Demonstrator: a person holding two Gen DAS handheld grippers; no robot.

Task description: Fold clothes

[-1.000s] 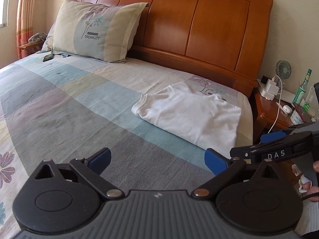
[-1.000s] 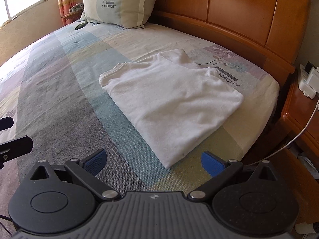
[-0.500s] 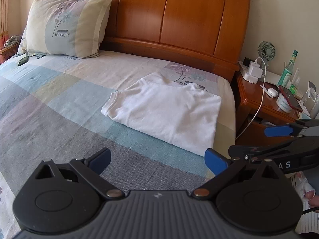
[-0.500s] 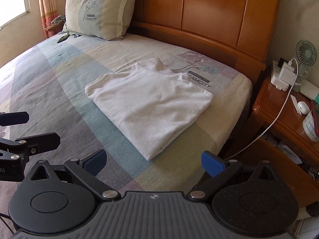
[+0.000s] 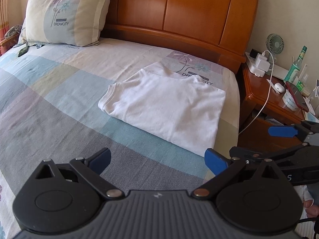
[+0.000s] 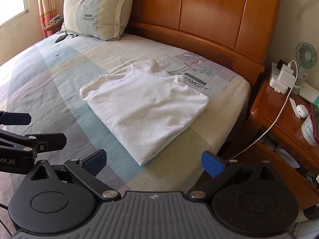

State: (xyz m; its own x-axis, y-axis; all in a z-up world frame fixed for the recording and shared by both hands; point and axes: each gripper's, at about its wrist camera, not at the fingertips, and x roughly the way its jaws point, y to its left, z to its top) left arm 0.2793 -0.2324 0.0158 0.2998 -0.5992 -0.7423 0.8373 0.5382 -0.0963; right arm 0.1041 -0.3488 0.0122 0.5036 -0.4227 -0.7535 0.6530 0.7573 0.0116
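- A white shirt lies folded into a flat, roughly rectangular bundle on the bed, near the bed's corner closest to the headboard and the nightstand.
- The shirt's far edge touches the printed flower patch on the bedsheet; its near corner points toward the cameras.
- The left gripper hangs above the bed on the side of the shirt away from the headboard, jaws spread wide and empty. Its blue pads sit apart from the shirt; the right-hand pad is just beside the shirt's near edge in this view, not touching it as far as I can tell.
- The right gripper also hangs on the side of the shirt away from the headboard, jaws spread wide with nothing between them. The shirt's near corner lies just beyond the gap between its pads, with no contact visible.
- Each gripper shows at the edge of the other's view: the right gripper toward the nightstand side of the shirt, the left gripper on the opposite side.
- A pillow leans against the headboard, well apart from the shirt.
- On the nightstand, beside the headboard, stand a small fan, a white charger with cable and a green bottle.
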